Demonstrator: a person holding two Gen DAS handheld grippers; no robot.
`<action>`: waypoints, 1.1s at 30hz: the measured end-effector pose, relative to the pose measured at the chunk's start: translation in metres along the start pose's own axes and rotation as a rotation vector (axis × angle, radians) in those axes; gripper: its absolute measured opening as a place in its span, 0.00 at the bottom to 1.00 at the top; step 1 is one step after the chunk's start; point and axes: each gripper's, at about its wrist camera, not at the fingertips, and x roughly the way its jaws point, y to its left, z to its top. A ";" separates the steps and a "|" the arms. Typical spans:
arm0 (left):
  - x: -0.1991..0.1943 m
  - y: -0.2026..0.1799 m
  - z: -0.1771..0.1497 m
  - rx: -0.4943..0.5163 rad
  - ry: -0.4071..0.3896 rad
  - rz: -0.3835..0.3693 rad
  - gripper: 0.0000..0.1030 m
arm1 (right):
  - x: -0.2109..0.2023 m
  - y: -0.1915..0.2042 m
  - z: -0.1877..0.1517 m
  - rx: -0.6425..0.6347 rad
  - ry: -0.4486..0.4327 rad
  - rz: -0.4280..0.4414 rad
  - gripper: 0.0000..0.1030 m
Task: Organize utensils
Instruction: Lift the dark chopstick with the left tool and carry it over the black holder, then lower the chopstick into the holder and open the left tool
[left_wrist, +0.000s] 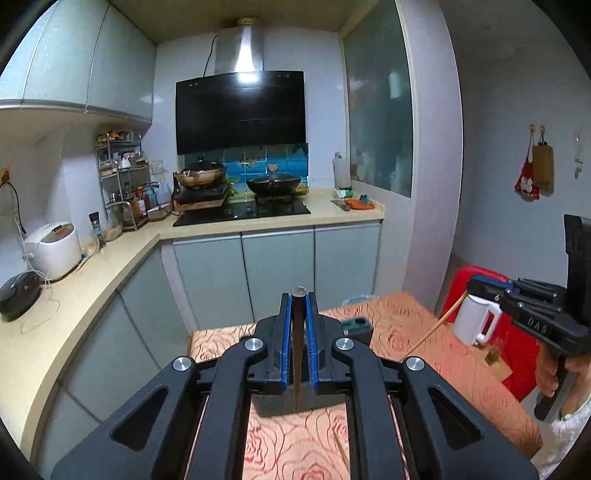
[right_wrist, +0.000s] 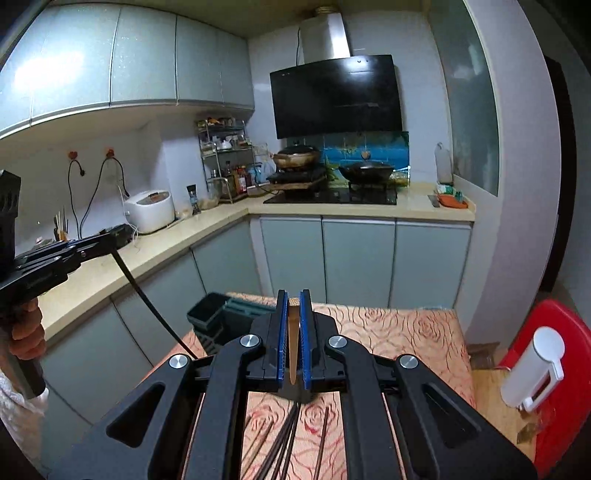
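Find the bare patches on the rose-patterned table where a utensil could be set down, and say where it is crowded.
The tablecloth lies bare from right of the dark utensil holder to the far right corner beside the red chair. It is crowded near the front edge, where loose dark chopsticks lie under the right gripper.

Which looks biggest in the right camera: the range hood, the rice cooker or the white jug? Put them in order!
1. range hood, clearly biggest.
2 and 3. rice cooker and white jug look about alike. The jug sits much nearer the camera and the fisheye stretches it, so I won't rank those two.
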 end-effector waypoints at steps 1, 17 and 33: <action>0.002 0.000 0.004 -0.001 -0.004 -0.002 0.07 | 0.003 0.000 0.004 0.001 0.000 0.002 0.07; 0.074 0.002 0.025 -0.032 0.021 0.015 0.07 | 0.073 0.007 0.027 -0.009 0.085 -0.015 0.07; 0.127 0.013 -0.028 -0.054 0.147 0.031 0.07 | 0.134 0.008 -0.014 -0.006 0.218 -0.056 0.07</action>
